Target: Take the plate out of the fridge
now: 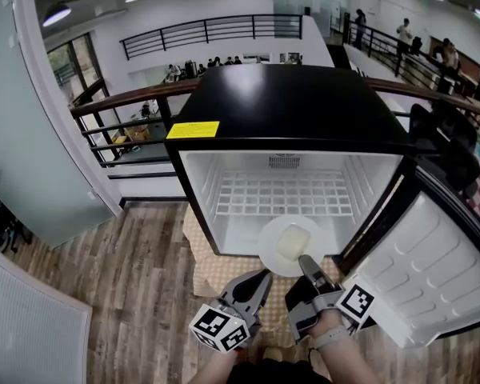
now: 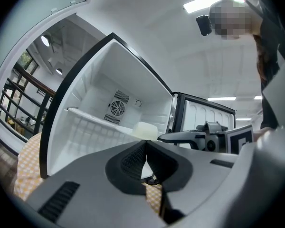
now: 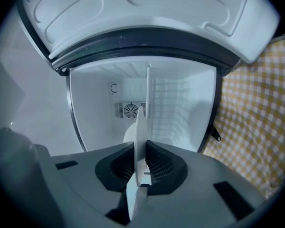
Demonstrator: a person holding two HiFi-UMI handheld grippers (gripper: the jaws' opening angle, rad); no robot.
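Observation:
A round white plate [image 1: 269,251] carrying a pale yellow block [image 1: 293,242] sits at the front lip of the open fridge [image 1: 288,102], half past the opening. My right gripper [image 1: 307,266] is shut on the plate's near rim. In the right gripper view the plate [image 3: 141,137] runs edge-on between the pads, and the right gripper [image 3: 141,164] pinches it. My left gripper [image 1: 261,282] hangs just left of the plate, shut and holding nothing. In the left gripper view the left gripper [image 2: 146,149] has its pads touching; the block [image 2: 145,129] and the right gripper [image 2: 199,137] lie beyond.
The fridge door [image 1: 432,270] stands swung out on the right. A white wire shelf [image 1: 284,192] spans the fridge inside. A yellow checked mat [image 1: 212,274] lies under the fridge on the wooden floor. A railing [image 1: 128,102] and people stand far behind.

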